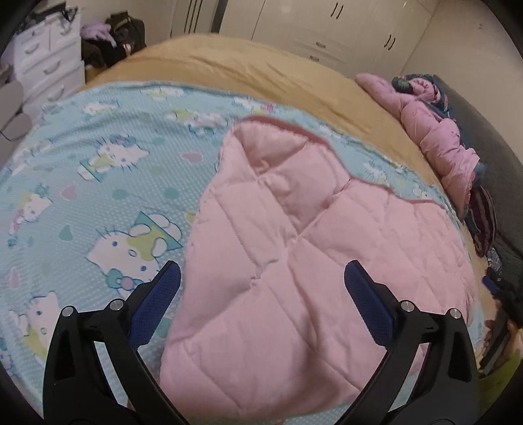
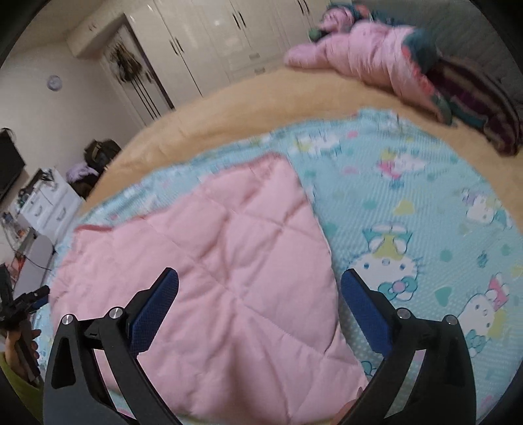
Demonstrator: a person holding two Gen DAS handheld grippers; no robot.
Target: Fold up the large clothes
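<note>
A pink quilted garment [image 1: 294, 261] lies folded on a light blue cartoon-cat sheet [image 1: 98, 183] spread over the bed. Its pale lining and a darker pink trim show at the far end. My left gripper [image 1: 261, 274] hovers above the garment's near left part, jaws wide open, nothing between the blue pads [image 1: 369, 307]. In the right wrist view the same garment [image 2: 212, 261] fills the centre, its right edge running along the sheet [image 2: 408, 202]. My right gripper [image 2: 260, 278] hangs over that near right part, also wide open and empty.
A tan bedcover [image 1: 261, 65] lies under the sheet. A heap of pink and dark clothes [image 1: 438, 130] sits at the bed's far right. White drawers [image 1: 49, 62] and dark bags [image 1: 121, 36] stand left; wardrobes [image 1: 327, 26] behind. The other gripper in a hand [image 2: 19, 314] shows at left.
</note>
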